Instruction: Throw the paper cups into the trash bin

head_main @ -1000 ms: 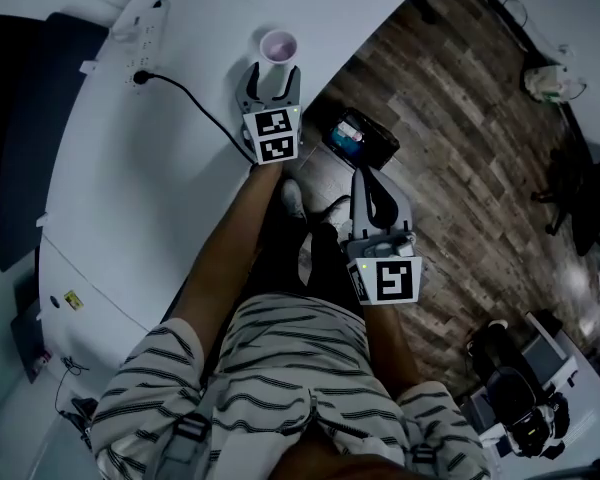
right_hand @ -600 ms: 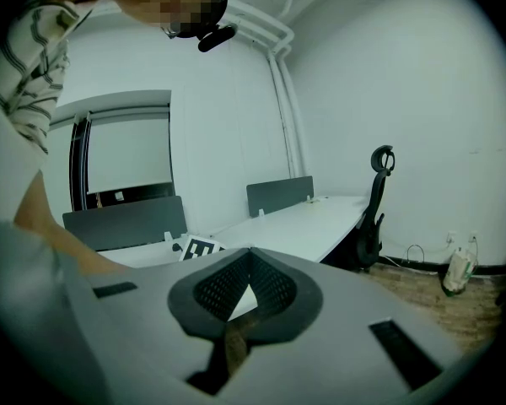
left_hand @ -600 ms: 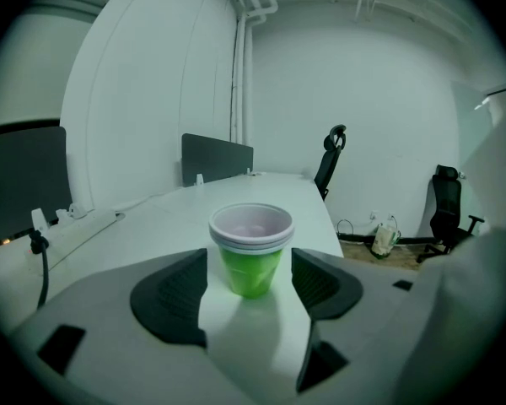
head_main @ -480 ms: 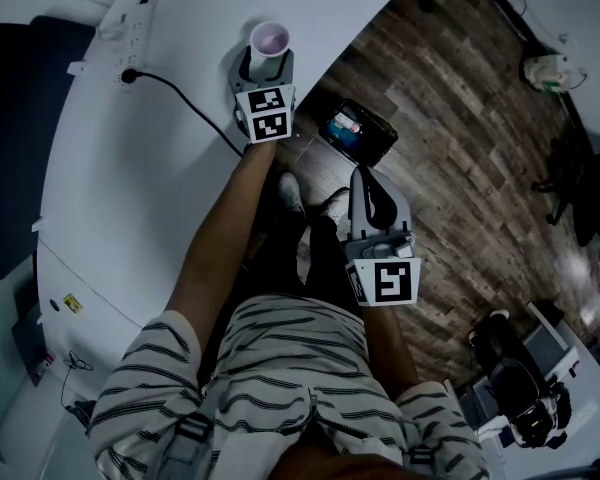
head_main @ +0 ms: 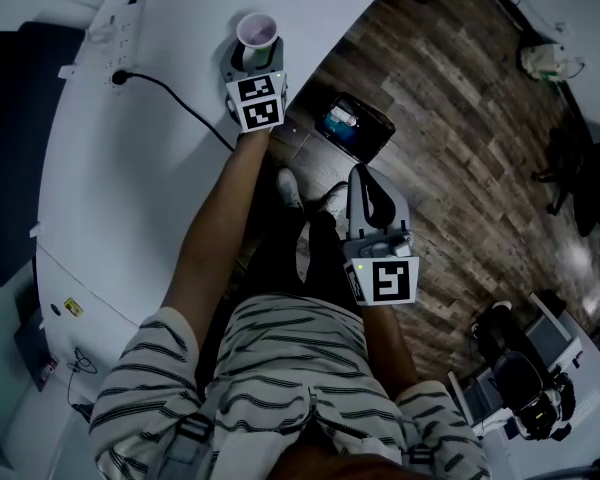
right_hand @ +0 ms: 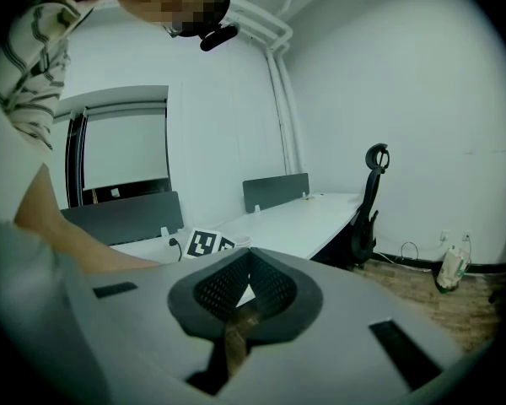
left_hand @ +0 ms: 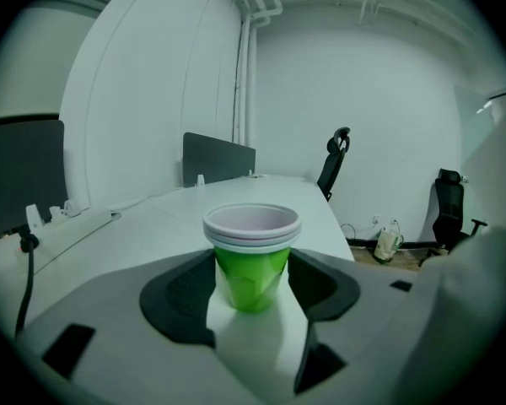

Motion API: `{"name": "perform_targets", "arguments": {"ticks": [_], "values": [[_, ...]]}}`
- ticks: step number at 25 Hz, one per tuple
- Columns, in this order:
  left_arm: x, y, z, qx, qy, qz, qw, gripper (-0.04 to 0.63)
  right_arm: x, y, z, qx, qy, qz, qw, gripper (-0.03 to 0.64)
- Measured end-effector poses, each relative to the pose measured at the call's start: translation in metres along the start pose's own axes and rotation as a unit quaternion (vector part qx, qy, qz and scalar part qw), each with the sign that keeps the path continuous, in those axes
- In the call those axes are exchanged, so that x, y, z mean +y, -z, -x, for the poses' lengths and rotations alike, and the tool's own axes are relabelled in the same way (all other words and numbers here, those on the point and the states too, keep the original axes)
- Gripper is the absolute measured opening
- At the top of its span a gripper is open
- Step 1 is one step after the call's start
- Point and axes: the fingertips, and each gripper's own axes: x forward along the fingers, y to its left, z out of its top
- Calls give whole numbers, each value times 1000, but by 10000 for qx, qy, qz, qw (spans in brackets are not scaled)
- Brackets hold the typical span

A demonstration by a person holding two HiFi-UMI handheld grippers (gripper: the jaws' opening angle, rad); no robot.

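Note:
A green paper cup (left_hand: pixel 251 264) with a white one nested inside stands upright on the white desk (head_main: pixel 130 188); from above its pale rim (head_main: pixel 257 30) shows. My left gripper (head_main: pixel 252 56) reaches round it, one jaw on each side, and the jaws are closing. The pads (left_hand: pixel 185 289) sit close beside the cup without visibly squeezing it. The black trash bin (head_main: pixel 380 126) stands on the wood floor just right of the desk edge. My right gripper (head_main: pixel 368 183) hangs over the floor near the bin, shut, with nothing in it.
A power strip (head_main: pixel 120 30) and its black cable (head_main: pixel 175 103) lie on the desk left of the cup. A dark divider panel (head_main: pixel 15 128) lines the far left. Office chairs (head_main: pixel 580 183) stand on the floor to the right. The person's legs fill the lower middle.
The left gripper has slid forward along the desk, so the cup that stood just ahead of its tips now stands between the jaws. The right gripper has stayed put.

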Motion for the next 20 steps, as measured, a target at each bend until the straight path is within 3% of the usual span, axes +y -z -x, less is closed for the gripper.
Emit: {"name": "perform_targets", "arguments": {"ticks": [20], "values": [[-23,-40,53,-334,11,86,9994,275,-28,-15,30,-263,345,-93,9990,9]]}}
